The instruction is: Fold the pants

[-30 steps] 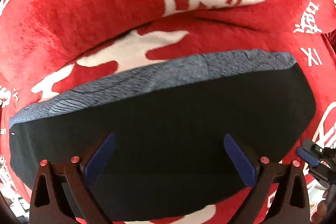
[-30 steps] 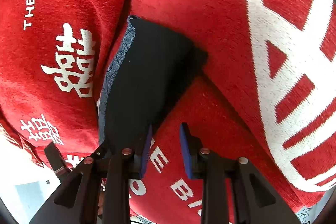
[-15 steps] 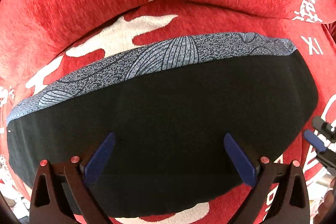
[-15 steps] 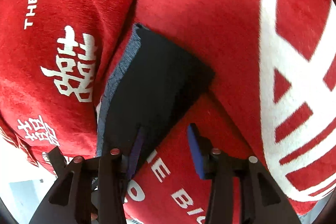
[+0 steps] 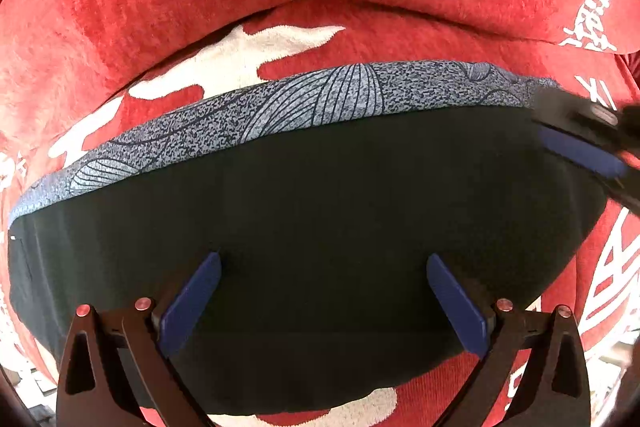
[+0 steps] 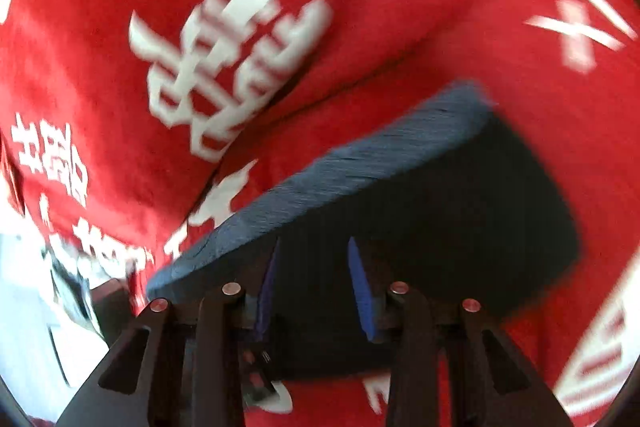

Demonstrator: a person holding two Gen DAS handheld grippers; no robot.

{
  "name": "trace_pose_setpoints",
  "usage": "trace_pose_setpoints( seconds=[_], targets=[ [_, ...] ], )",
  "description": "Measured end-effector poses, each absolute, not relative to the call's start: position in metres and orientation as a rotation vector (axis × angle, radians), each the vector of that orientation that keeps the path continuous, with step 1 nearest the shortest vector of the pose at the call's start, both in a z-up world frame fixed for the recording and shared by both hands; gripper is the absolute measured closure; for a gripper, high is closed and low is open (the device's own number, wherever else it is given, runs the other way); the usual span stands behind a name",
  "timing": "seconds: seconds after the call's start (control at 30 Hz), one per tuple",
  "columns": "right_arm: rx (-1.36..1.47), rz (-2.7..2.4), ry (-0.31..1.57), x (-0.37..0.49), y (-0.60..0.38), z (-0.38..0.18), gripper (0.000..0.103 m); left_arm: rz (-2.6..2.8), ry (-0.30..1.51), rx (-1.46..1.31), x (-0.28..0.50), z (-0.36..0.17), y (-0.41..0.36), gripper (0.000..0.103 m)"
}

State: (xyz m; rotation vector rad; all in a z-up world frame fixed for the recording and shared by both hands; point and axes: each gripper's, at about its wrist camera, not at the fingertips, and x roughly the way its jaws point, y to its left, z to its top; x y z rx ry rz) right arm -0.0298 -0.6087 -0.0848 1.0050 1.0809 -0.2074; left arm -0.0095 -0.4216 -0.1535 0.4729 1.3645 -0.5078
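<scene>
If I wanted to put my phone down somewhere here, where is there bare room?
Bare red blanket lies beyond the pants' patterned grey band, up to the fold under the big white characters. It is crowded over the pants: the left gripper hangs open above them, the right gripper too.

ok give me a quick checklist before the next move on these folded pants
1. Left gripper open, holding nothing: ok.
2. Right gripper open over the pants: ok, though the view is blurred.
3. Pants lie flat in a compact fold on the red blanket: ok.
4. Patterned blue-grey band shows evenly along the far edge: ok.
5. Right gripper at the pants' right end, touching the cloth or not: cannot tell.
6. Layers underneath aligned: cannot tell.
</scene>
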Motion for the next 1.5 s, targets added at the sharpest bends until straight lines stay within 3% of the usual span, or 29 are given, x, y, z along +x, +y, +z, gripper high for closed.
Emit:
trace_pose_setpoints(
  seconds=[0.13, 0.17, 0.2, 0.27, 0.47, 0.53, 0.6, 0.83, 1.23, 1.27, 1.3, 1.33, 1.5],
  targets=[
    [0.868, -0.177, 1.15, 0.008, -0.594, -0.102, 0.067, -0.511, 1.368, 0.472, -0.009, -0.154, -0.418, 0.0],
    [0.825, -0.201, 1.164, 0.012, -0.596, -0.107, 0.071, -0.512, 1.369, 0.471, -0.008, -0.155, -0.418, 0.0],
    [0.793, -0.222, 1.161, 0.012, -0.598, -0.107, 0.081, -0.513, 1.371, 0.471, -0.008, -0.155, -0.418, 0.0],
    [0.73, -0.329, 1.173, 0.007, -0.608, -0.105, 0.081, -0.515, 1.373, 0.471, -0.009, -0.156, -0.417, 0.0],
    [1.024, -0.403, 1.082, -0.063, -0.647, -0.094, 0.073, -0.514, 1.373, 0.474, -0.008, -0.159, -0.42, 0.0],
    [1.126, -0.373, 1.046, -0.094, -0.644, -0.09, 0.067, -0.517, 1.372, 0.478, -0.006, -0.158, -0.421, 0.0],
    [1.218, -0.365, 1.014, -0.122, -0.638, -0.092, 0.054, -0.523, 1.37, 0.485, -0.006, -0.159, -0.421, 0.0],
    [1.507, -0.44, 0.871, -0.201, -0.628, -0.119, 0.053, -0.53, 1.358, 0.501, -0.003, -0.161, -0.428, 0.0],
    [1.557, -0.431, 0.68, -0.184, -0.661, -0.171, 0.051, -0.53, 1.34, 0.493, -0.015, -0.158, -0.426, 0.0],
    [1.57, -0.43, 0.665, -0.183, -0.663, -0.172, 0.052, -0.529, 1.345, 0.494, -0.015, -0.158, -0.426, 0.0],
    [1.588, -0.419, 0.647, -0.179, -0.665, -0.173, 0.064, -0.521, 1.353, 0.493, -0.014, -0.155, -0.426, 0.0],
    [1.601, -0.397, 0.643, -0.173, -0.665, -0.172, 0.084, -0.506, 1.345, 0.494, -0.012, -0.15, -0.426, 0.0],
    [1.559, -0.317, 0.6, -0.166, -0.663, -0.141, 0.088, -0.449, 1.158, 0.489, -0.004, -0.117, -0.428, 0.0]
  ],
)
